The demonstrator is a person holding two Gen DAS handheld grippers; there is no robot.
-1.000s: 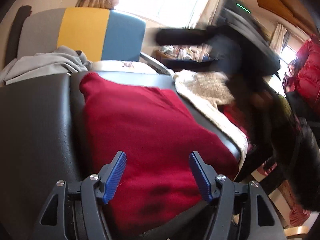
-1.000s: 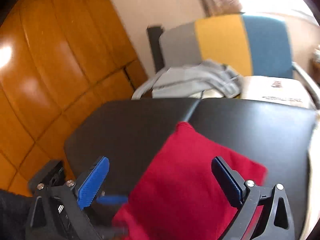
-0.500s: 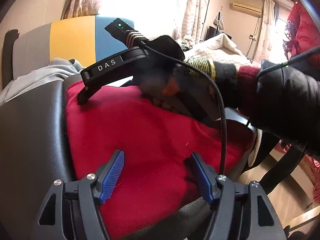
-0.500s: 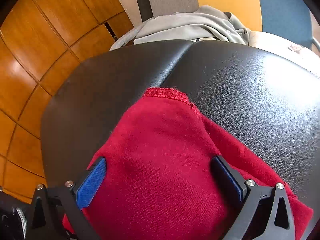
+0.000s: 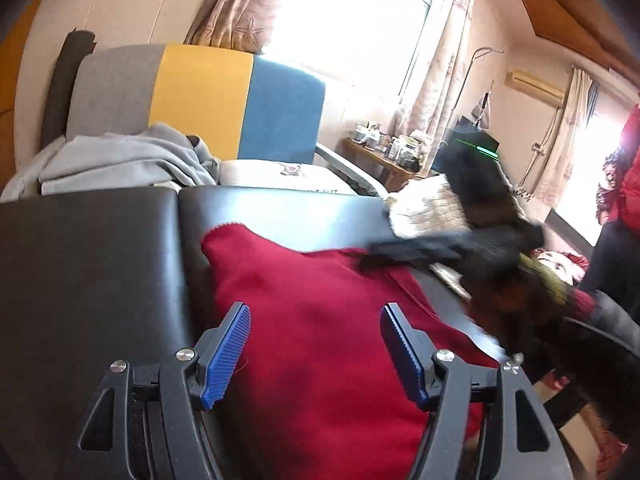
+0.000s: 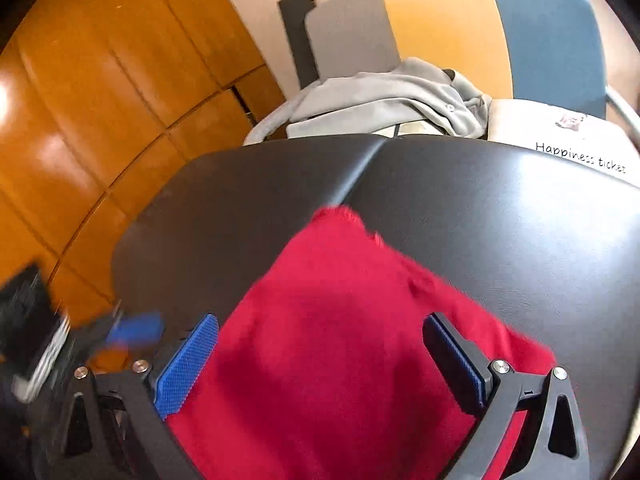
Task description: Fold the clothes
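Right now the red garment (image 5: 320, 320) lies folded on the black counter (image 5: 100, 260), its long axis running from the near edge toward the grey clothes (image 5: 120, 160). Both tools, left tool (image 5: 316, 352) and right tool (image 6: 328, 364), hover wide open and empty directly over its near end, the left apparently lower.

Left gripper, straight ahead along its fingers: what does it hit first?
Most likely the red garment, which fills the space between the open left gripper fingers. Beyond it lies the black padded surface; height above the cloth is unclear.
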